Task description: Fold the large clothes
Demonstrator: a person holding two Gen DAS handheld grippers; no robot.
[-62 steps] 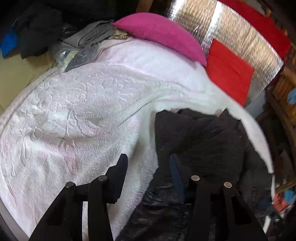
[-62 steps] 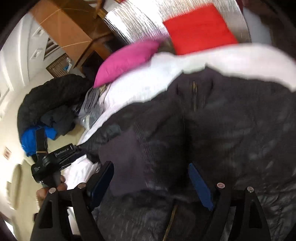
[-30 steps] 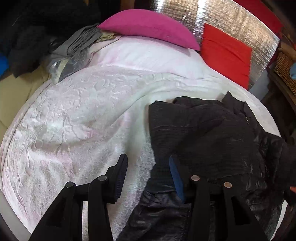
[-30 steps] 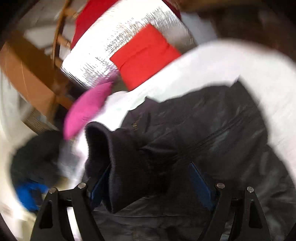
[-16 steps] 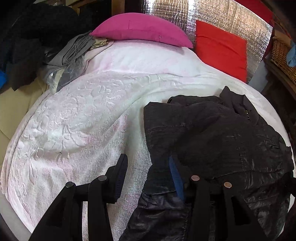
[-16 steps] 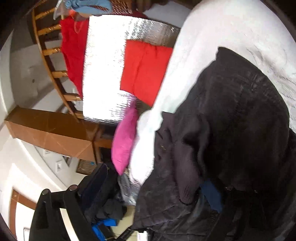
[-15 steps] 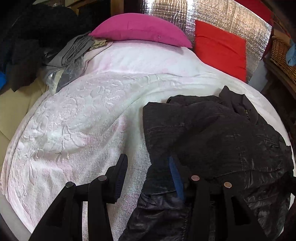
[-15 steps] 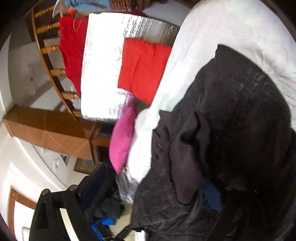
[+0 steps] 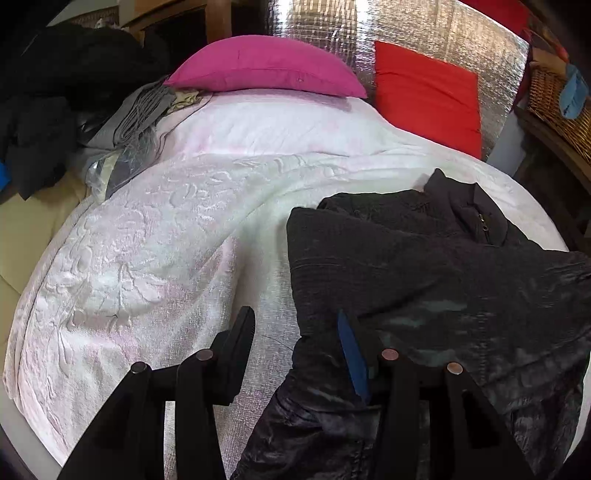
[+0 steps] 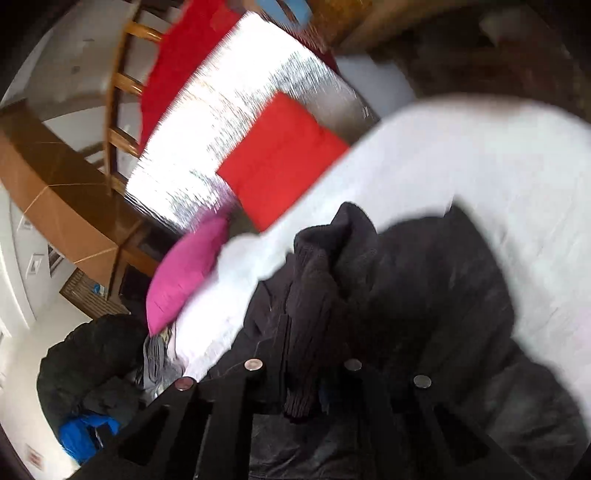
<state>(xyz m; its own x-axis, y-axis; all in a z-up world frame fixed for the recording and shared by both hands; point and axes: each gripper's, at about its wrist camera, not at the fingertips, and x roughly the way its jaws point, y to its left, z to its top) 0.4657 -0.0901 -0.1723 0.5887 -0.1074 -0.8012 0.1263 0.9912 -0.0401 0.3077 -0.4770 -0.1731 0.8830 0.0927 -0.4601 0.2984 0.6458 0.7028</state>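
Observation:
A black padded jacket [image 9: 424, 273] lies crumpled on the right side of a white embossed bedspread [image 9: 166, 240]; its zipped collar [image 9: 480, 221] points toward the headboard. My left gripper [image 9: 295, 339] hovers low over the jacket's left edge. Its jaws stand apart with the hem and bare bedspread between them, gripping nothing. In the right wrist view the jacket [image 10: 424, 295] fills the foreground. My right gripper [image 10: 306, 358] is shut on its ribbed knit sleeve cuff [image 10: 303, 369], whose end hangs down between the fingers. This view is motion-blurred.
A pink pillow [image 9: 266, 66], a red cushion [image 9: 424, 92] and a silver foil panel [image 9: 406, 26] stand at the head of the bed. Grey folded clothes [image 9: 140, 110] and a dark clothes pile [image 9: 48, 92] sit at the left. A wicker basket [image 9: 550, 92] is at the right.
My right gripper went from wide open around the sleeve to shut on its cuff, and its view swung round. The left gripper stayed put with its jaws unchanged.

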